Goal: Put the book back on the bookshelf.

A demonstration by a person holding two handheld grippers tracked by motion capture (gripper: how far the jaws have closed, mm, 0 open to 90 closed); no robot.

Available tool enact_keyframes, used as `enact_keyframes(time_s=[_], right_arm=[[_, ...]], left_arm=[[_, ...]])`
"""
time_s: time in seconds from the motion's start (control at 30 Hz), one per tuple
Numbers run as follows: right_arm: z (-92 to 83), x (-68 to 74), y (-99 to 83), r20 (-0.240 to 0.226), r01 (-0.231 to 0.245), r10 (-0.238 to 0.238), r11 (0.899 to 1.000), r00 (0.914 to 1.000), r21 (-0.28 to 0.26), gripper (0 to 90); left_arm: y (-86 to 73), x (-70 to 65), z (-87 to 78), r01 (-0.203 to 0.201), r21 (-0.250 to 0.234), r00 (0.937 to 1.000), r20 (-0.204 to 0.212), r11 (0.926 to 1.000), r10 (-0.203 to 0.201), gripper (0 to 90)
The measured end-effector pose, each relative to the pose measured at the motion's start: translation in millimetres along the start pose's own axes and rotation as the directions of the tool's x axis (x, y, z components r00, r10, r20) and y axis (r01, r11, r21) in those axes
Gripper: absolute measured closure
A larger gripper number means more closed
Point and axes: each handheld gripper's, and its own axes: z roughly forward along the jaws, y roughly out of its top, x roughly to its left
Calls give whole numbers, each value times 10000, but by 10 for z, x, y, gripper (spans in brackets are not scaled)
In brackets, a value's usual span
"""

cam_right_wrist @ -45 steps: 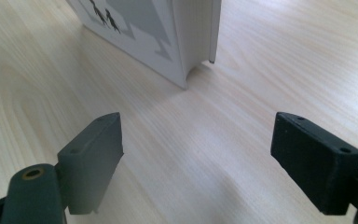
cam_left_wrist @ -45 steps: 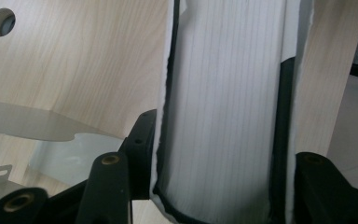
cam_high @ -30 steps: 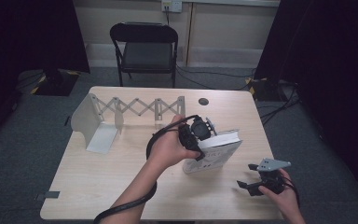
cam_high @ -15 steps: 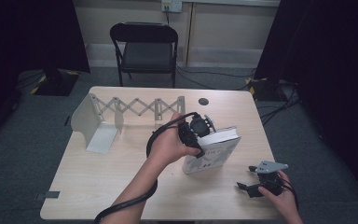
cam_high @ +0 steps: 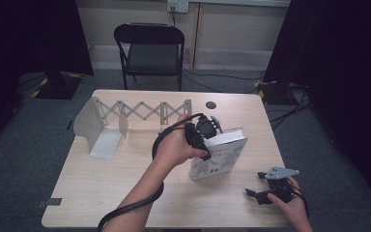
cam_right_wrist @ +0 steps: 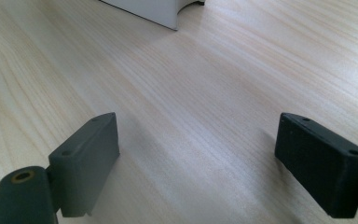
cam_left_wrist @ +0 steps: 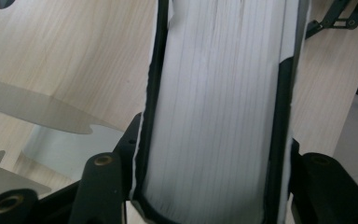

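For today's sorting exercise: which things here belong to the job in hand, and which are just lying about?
In the job:
- book, standing on the table, between the jaws of the left gripper, which have just been opening
- folding metal book rack

Lying about:
- right gripper, jaws open over bare table
- chair
- floor cables

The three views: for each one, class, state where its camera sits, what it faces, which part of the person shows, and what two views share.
High view: above the table, facing forward and down; forearms, left claw, right claw.
Left gripper view: on the left claw, facing the book's page edges between its jaws.
Right gripper view: on the right claw, facing bare tabletop; open jaws.
Shared: the high and left gripper views show the book and expanding rack.
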Motion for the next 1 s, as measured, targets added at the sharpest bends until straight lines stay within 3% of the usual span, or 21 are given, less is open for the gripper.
enact_keyframes(time_s=[0.13,0.3,0.43,0.57,0.67,0.73,0.9,1.0], right_arm=[[1,-1,0,0,10,-10,10000,10000,-5,131],[1,-2,0,-9,10,-10,10000,10000,-3,130],[2,-8,1,-47,30,-30,10000,10000,-10,130],[2,-8,1,-47,34,-34,10000,10000,-11,130],[2,-9,1,-51,31,-32,10000,10000,-13,130],[3,-9,1,-54,38,-38,10000,10000,-13,130],[2,-10,1,-58,51,-52,10000,10000,-15,131],[2,-10,0,-59,65,-65,10000,10000,-15,131]], left_arm=[[27,0,30,-61,-7,10000,51,10000,61,425],[68,12,62,-120,35,9999,68,9999,119,441],[85,19,103,48,18,9998,182,10000,-48,432],[102,10,146,-180,137,9997,157,9997,178,420],[113,-6,181,-72,255,9994,344,9996,63,421],[118,-21,207,-24,472,9995,318,9989,9,414],[103,-4,220,264,314,9994,218,9992,-271,378],[100,-14,237,217,438,9997,137,9988,-224,350]])
